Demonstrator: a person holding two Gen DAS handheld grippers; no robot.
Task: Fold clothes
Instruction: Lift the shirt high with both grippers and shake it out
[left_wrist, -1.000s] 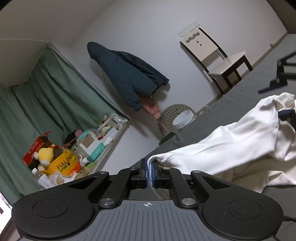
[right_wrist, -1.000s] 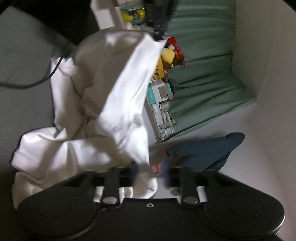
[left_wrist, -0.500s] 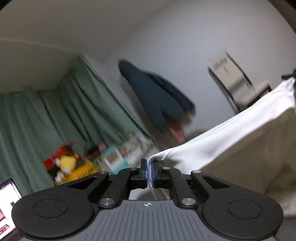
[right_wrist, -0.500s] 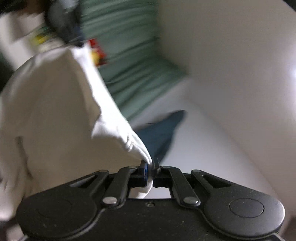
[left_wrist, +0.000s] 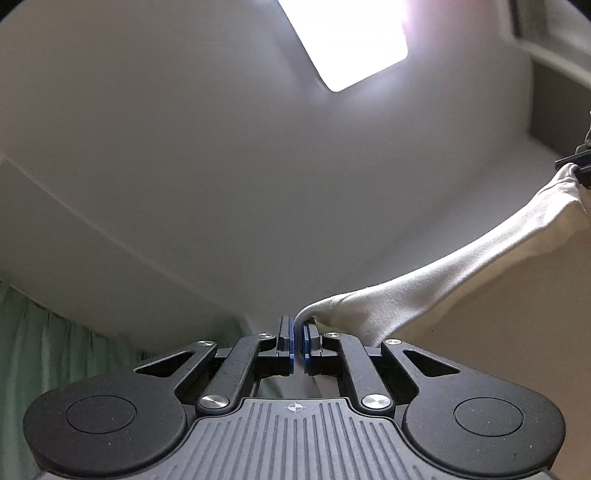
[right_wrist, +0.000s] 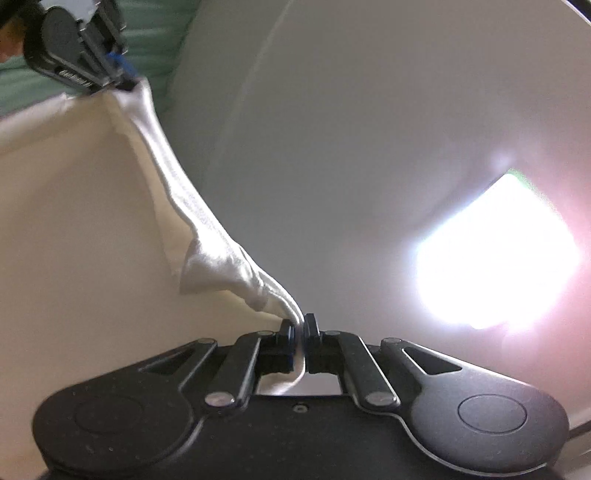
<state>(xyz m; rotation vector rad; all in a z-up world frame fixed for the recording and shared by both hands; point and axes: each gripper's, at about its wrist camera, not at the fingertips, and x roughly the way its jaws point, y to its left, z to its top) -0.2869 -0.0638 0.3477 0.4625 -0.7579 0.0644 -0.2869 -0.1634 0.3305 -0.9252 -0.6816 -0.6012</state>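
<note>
While both cameras are tilting up toward the ceiling, two grippers are sharing one garment. One green curtain (left_wrist: 55, 347) is hanging at far left. One left gripper (left_wrist: 297, 341) is pinching a corner of the white garment (left_wrist: 424, 291), which is stretching taut, raised in the air, to one right gripper (right_wrist: 300, 341), also pinching cloth. One ceiling light (left_wrist: 347, 37) is glowing overhead.
</note>
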